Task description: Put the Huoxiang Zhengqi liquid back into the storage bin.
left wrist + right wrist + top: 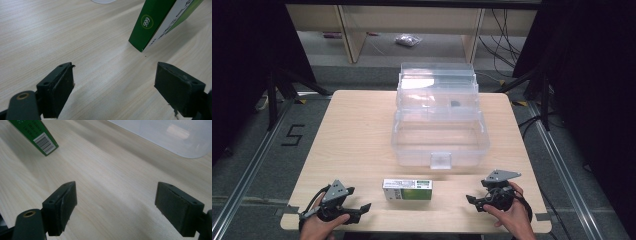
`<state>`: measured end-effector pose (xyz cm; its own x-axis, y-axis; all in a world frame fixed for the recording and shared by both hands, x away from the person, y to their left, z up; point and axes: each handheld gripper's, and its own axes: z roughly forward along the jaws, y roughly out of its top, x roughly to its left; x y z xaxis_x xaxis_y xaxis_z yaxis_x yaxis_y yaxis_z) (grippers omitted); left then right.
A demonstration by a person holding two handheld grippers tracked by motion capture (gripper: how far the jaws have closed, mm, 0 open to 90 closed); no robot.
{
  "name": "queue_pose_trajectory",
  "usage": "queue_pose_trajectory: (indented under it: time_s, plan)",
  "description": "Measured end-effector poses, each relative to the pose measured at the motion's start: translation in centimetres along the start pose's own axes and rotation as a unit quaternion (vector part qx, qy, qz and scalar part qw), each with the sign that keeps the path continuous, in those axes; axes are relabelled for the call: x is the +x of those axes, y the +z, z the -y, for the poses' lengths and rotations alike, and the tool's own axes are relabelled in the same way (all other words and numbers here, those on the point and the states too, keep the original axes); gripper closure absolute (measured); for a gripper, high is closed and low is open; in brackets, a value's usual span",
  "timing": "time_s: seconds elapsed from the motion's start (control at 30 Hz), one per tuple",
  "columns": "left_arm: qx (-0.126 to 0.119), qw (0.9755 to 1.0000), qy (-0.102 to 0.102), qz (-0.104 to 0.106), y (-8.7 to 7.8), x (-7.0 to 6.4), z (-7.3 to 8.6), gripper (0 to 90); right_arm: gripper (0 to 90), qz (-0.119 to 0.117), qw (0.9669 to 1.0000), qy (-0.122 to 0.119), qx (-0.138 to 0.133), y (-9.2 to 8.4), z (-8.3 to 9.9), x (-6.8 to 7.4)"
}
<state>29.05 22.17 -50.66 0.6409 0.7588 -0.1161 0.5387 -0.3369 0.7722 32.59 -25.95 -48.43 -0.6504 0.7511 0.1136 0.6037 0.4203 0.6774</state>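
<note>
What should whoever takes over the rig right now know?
Left claw: open, empty, low over the table, left of the green-and-white carton.
Right claw: open, empty, right of the carton.
Carton lies flat at the near edge, untouched, in front of the clear plastic storage box, whose lid stands open.
Done: nothing visible yet.
Left: probably grasping the carton and placing it in the box.

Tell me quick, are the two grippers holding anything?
Left gripper: jaws open, holding nothing; the green box lies ahead on the table.
Right gripper: jaws open, holding nothing.
</note>
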Motion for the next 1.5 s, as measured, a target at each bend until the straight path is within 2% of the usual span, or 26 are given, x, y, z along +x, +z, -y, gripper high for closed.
queue_pose_trajectory:
  time_s: [0.03, 0.07, 0.1, 0.17, 0.27, 0.3, 0.37, 0.47, 0.53, 0.57, 0.6, 0.63, 0.7, 0.77, 0.9, 0.93, 0.97, 1.0, 1.03, 1.13, 1.17, 1.2, 1.23, 1.4, 1.43, 1.5]
  plan:
    - [0.001, 1.0, 0.002, -0.002, 0.0, 0.1, 0.0, 15.1, 19.6, 0.0, 1.0, 0.0, 0.0, 0.0, 0.0, 0.0]
    - [-0.003, 1.0, -0.003, -0.004, 0.1, 0.0, 0.0, 15.1, 19.5, 0.004, 0.9999, -0.012, 0.006, -0.1, -0.1, 0.0]
    - [-0.009, 0.9999, -0.01, 0.0, 0.1, -0.1, 0.0, 15.1, 19.7, 0.0, 0.9999, -0.008, 0.007, -0.1, -0.3, 0.1]
    - [0.0, 1.0, 0.001, 0.002, 0.0, 0.0, 0.0, 15.1, 20.0, -0.001, 0.9996, -0.024, 0.018, -0.3, -0.7, 0.2]
    - [0.0, 1.0, 0.002, -0.004, 0.0, 0.1, 0.0, 15.1, 20.5, -0.006, 0.9996, -0.021, 0.018, -0.3, -1.0, 0.5]
    - [-0.01, 0.9999, -0.01, 0.0, 0.1, -0.1, 0.0, 15.1, 20.6, -0.01, 0.9993, -0.033, 0.018, -0.3, -1.3, 0.6]
    - [-0.008, 0.9999, -0.011, 0.0, 0.1, -0.1, 0.0, 15.1, 20.5, -0.011, 0.9988, -0.039, 0.027, -0.5, -1.7, 0.7]
    - [-0.009, 0.9999, -0.012, 0.001, 0.1, -0.1, 0.0, 15.1, 20.6, -0.014, 0.9987, -0.043, 0.024, -0.5, -2.0, 0.9]
    - [-0.007, 0.9999, -0.01, 0.0, 0.1, -0.1, 0.0, 15.1, 21.5, -0.012, 0.9969, -0.065, 0.043, -0.7, -2.7, 1.2]
    - [-0.007, 0.9999, -0.012, 0.0, 0.1, -0.1, 0.0, 15.1, 21.5, -0.012, 0.9969, -0.065, 0.043, -0.7, -2.7, 1.2]
    - [-0.007, 0.9999, -0.012, 0.0, 0.1, -0.1, 0.0, 15.1, 21.7, -0.012, 0.9955, -0.085, 0.04, -0.6, -3.0, 1.2]
    - [-0.008, 0.9999, -0.012, -0.003, 0.1, -0.1, 0.0, 15.1, 21.6, -0.008, 0.9954, -0.087, 0.038, -0.5, -3.3, 1.5]
    - [-0.01, 0.9998, -0.015, -0.003, 0.1, -0.1, 0.0, 15.1, 21.7, -0.018, 0.9922, -0.112, 0.052, -0.8, -4.5, 2.0]
    - [-0.005, 0.9999, -0.009, -0.004, 0.0, 0.0, 0.0, 15.1, 21.7, -0.021, 0.9918, -0.115, 0.052, -0.8, -4.8, 2.2]
    - [-0.009, 0.9999, -0.01, -0.002, 0.1, 0.0, 0.0, 15.2, 22.1, -0.04, 0.9862, -0.143, 0.074, -1.0, -6.9, 3.5]
    - [-0.005, 1.0, -0.004, -0.006, 0.0, 0.1, 0.0, 15.1, 22.2, -0.04, 0.9855, -0.144, 0.08, -0.9, -7.3, 3.8]
    - [-0.006, 1.0, -0.004, -0.006, 0.1, 0.1, 0.0, 15.1, 22.2, -0.05, 0.9829, -0.159, 0.079, -0.7, -7.6, 4.0]
    - [-0.005, 1.0, -0.005, -0.005, 0.0, 0.1, 0.0, 15.1, 22.6, -0.047, 0.9833, -0.156, 0.08, -0.7, -7.9, 4.4]
    - [-0.012, 0.9999, -0.01, -0.002, 0.1, 0.0, 0.0, 15.1, 22.8, -0.057, 0.9807, -0.171, 0.077, -0.5, -8.2, 4.5]
    - [-0.014, 0.9999, -0.009, -0.003, 0.1, 0.1, 0.1, 15.1, 22.9, -0.06, 0.9774, -0.184, 0.085, -0.3, -9.1, 5.1]
    - [-0.019, 0.9997, -0.014, -0.003, 0.2, 0.0, 0.1, 15.1, 23.0, -0.066, 0.9753, -0.192, 0.087, -0.2, -9.4, 5.3]
    - [-0.012, 0.9998, -0.013, -0.004, 0.1, 0.0, 0.0, 15.1, 23.1, -0.068, 0.9748, -0.193, 0.089, -0.2, -9.7, 5.5]
    - [-0.019, 0.9997, -0.014, -0.003, 0.2, 0.0, 0.1, 15.1, 23.3, -0.071, 0.9729, -0.2, 0.091, -0.1, -10.0, 5.7]
    - [-0.011, 0.9999, -0.012, -0.002, 0.1, 0.1, 0.0, 15.2, 24.5, -0.083, 0.9699, -0.209, 0.094, 0.3, -11.0, 7.1]
    - [-0.012, 0.9999, -0.012, -0.002, 0.1, 0.1, 0.1, 15.2, 24.5, -0.087, 0.9666, -0.222, 0.095, 0.5, -11.3, 7.3]
    - [-0.012, 0.9999, -0.011, -0.002, 0.1, 0.1, 0.1, 15.2, 24.9, -0.092, 0.9628, -0.234, 0.1, 0.9, -11.7, 7.7]
